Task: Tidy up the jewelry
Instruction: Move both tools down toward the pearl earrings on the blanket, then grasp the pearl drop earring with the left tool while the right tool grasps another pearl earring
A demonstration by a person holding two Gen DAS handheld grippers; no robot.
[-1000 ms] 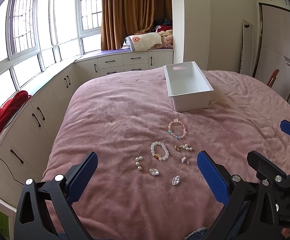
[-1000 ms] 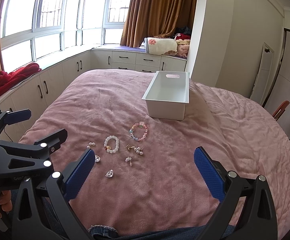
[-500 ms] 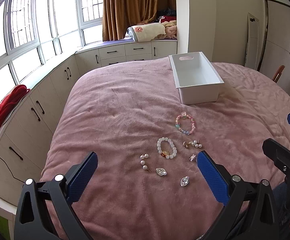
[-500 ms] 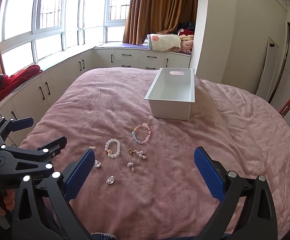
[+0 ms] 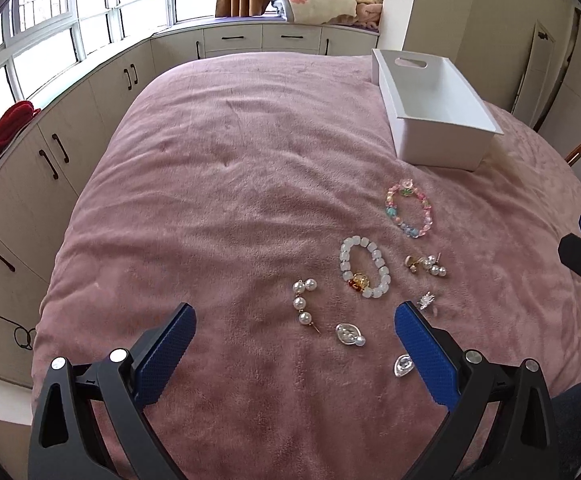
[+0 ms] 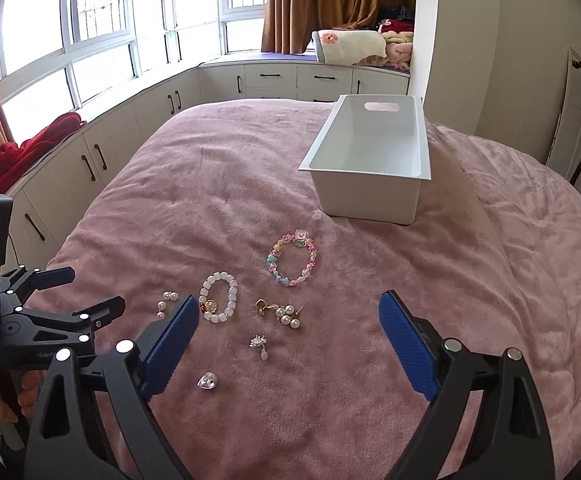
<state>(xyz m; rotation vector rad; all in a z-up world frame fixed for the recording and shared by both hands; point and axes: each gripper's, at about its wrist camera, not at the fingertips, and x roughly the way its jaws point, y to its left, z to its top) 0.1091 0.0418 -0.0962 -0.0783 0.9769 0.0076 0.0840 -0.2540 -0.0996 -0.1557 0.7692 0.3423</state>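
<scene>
jewelry is lying scattered on the pink blanket (image 6: 450, 280), near of the white bin (image 6: 370, 200): pastel bead bracelet (image 6: 292, 258) farthest, white bead bracelet (image 6: 218, 298) to its near left, pearl earrings (image 6: 286, 316) between them and me. my right gripper (image 6: 288, 344) is hovering over the pieces, its jaws just narrowing a little, gripping nothing. my left gripper (image 5: 292, 350) is gaping wide, empty, above the pearl drop earring (image 5: 304, 306).
</scene>
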